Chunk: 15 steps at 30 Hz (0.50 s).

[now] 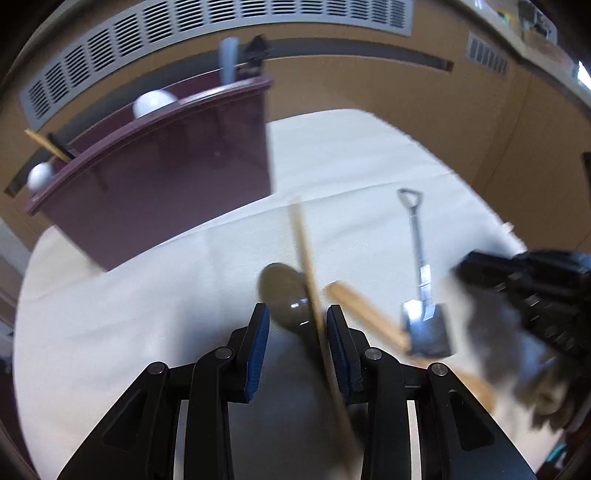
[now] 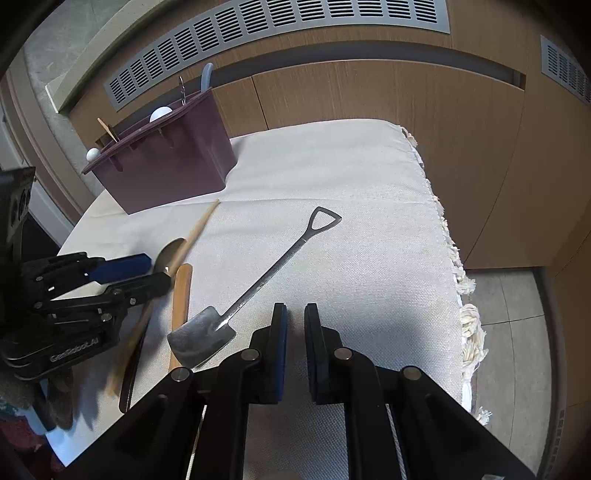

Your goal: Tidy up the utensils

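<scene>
Home-like room, wood-panelled wall (image 2: 369, 96), heater vent grille (image 2: 295, 26), cloth-covered table (image 2: 351, 177)

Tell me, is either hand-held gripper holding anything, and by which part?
Nothing is gripped. The left hand-held gripper straddles the wooden stick near its middle with open jaws; the right hand-held gripper is empty.

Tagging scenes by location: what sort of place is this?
Probably an indoor room at home or in an office, not clearly a kitchen: a cloth-covered table stands against wood-panelled cabinetry with a long vent grille, beside a tiled floor.
</scene>
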Motion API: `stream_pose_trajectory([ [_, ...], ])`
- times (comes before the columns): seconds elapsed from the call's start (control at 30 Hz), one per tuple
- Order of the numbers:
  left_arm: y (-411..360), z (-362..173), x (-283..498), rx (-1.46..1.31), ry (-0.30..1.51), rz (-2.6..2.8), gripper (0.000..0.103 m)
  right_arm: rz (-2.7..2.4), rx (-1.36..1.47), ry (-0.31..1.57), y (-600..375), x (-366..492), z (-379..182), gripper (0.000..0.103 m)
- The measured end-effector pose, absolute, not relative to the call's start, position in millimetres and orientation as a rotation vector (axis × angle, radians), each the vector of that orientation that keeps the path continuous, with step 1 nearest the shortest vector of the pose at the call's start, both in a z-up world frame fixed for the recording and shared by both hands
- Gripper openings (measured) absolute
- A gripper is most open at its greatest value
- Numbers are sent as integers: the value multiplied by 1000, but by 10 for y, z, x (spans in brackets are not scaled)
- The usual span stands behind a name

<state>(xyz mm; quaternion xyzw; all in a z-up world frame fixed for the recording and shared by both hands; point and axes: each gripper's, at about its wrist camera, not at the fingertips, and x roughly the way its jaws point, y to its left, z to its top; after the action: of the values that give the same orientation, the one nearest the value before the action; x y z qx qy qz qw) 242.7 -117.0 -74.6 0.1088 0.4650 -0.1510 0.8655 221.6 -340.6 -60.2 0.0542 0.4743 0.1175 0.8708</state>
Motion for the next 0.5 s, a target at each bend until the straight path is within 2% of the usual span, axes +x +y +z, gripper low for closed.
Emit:
stream_pose_trajectory([
  [0.3, -258, -715, 2324, 132, 998, -188, 35, 265, 68, 1000, -3313, 2222, -603, 10],
  [0.5, 16, -718, 2335, 27, 1037, -178, 35, 260, 89, 1005, -3328, 2237, -614, 11],
])
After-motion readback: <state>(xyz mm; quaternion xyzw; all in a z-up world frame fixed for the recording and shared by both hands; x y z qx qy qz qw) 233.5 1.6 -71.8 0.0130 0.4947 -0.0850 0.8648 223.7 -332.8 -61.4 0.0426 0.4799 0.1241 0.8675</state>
